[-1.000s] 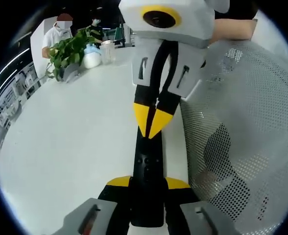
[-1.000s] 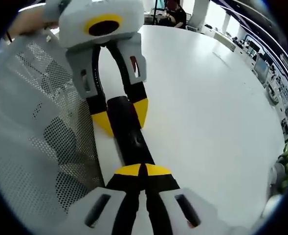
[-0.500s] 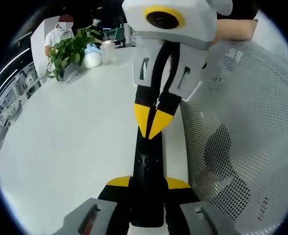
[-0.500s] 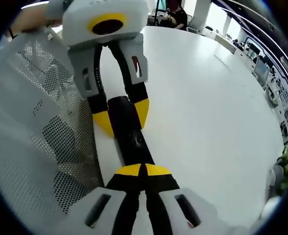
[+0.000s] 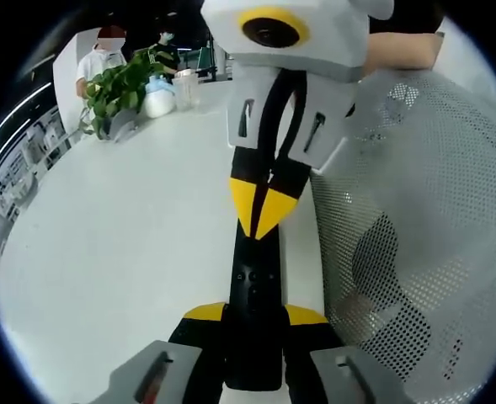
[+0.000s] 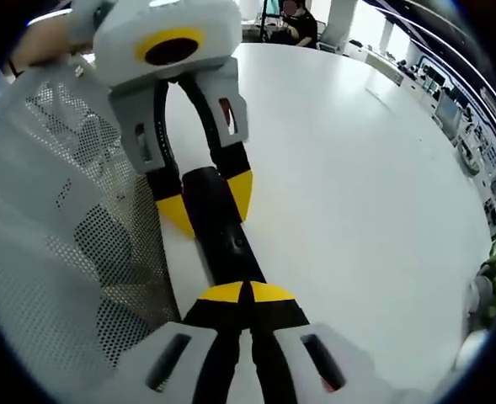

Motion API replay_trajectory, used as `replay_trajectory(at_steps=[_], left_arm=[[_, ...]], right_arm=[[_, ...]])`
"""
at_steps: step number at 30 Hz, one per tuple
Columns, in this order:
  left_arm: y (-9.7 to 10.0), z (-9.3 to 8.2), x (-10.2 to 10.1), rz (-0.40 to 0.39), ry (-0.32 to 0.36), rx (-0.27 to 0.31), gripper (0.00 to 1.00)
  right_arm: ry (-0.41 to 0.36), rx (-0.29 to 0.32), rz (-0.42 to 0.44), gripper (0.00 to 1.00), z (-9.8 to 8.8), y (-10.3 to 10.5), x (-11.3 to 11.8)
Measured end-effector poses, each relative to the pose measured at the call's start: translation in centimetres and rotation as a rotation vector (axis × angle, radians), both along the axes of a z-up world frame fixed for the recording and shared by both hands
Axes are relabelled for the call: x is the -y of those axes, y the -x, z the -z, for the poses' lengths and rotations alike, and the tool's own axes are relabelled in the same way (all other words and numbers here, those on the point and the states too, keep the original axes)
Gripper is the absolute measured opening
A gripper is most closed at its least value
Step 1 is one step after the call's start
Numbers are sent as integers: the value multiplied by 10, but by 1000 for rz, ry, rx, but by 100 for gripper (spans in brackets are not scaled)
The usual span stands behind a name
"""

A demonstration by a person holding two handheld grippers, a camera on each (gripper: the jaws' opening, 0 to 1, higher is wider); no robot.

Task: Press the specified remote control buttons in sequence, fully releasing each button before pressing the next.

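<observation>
Left gripper view: the black remote (image 5: pixel 254 290) lies flat on the white table (image 5: pixel 121 244), its long axis running straight away from the left hand-held gripper (image 5: pixel 256 316) toward the right hand-held gripper (image 5: pixel 263 217).
Right gripper view: the same remote (image 6: pixel 222 236) stretches from the right hand-held gripper (image 6: pixel 246 292) to the left hand-held gripper (image 6: pixel 207 202) at its far end.
Left hand-held gripper state: yellow tips spread to either side of the remote's near end and pinching it by the edges, as far as I can judge.
Right hand-held gripper state: yellow tips pressed together into one point, set down over the remote's upper face; whether it bears on a button I cannot tell.
Key relation: the two grippers face each other along the remote's length, left steadying, right nearer the buttons (image 5: pixel 253 276).
Remote's place: just beside the white mesh chair back (image 5: pixel 416 244), which stands along one long edge.
Next move, judged: lift the point clear, then shift it along the long axis.
Far from the remote: a potted plant (image 5: pixel 121 88).
</observation>
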State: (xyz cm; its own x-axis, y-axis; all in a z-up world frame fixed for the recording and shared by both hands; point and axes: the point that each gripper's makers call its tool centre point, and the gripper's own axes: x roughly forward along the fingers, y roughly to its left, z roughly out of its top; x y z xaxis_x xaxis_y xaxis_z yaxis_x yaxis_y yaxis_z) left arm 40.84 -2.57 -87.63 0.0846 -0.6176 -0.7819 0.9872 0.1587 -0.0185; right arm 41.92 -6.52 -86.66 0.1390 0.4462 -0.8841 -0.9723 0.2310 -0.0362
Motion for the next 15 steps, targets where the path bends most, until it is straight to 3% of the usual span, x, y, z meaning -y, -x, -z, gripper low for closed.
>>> replay_trajectory(at_steps=[15], left_arm=[[0, 0, 0, 4, -3, 1, 24]], right_arm=[[-24, -1, -17, 0, 1, 3, -9]])
